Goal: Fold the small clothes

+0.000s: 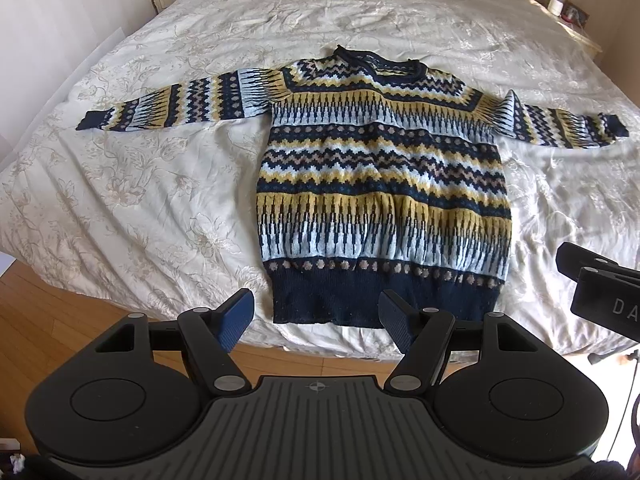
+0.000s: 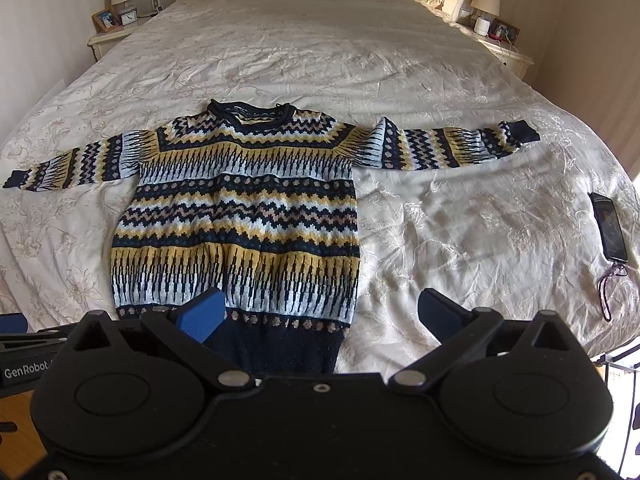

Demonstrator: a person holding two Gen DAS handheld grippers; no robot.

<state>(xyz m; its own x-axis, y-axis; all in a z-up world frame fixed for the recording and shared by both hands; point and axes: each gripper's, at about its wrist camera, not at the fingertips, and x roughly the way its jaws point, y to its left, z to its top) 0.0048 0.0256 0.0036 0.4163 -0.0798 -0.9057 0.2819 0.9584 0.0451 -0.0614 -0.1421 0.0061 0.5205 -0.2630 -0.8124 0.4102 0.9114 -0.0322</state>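
Big white bed (image 2: 440, 208) holds my stripy sweater (image 1: 380, 184) — flat, sleeves out. My left gripper (image 1: 316, 320) and right gripper (image 2: 320, 312) hang spread wide near its bottom edge — holding nothing.

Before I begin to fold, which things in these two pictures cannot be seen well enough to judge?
- Sweater hem: in the right wrist view, the left finger and the gripper body cover part of it.
- Right gripper: in the left wrist view, cut off by the right edge.
- Phone screen: right wrist view, too small and distorted to read.
- Clock on the nightstand: too small to read.
- Sweater underside: hidden against the bedspread.
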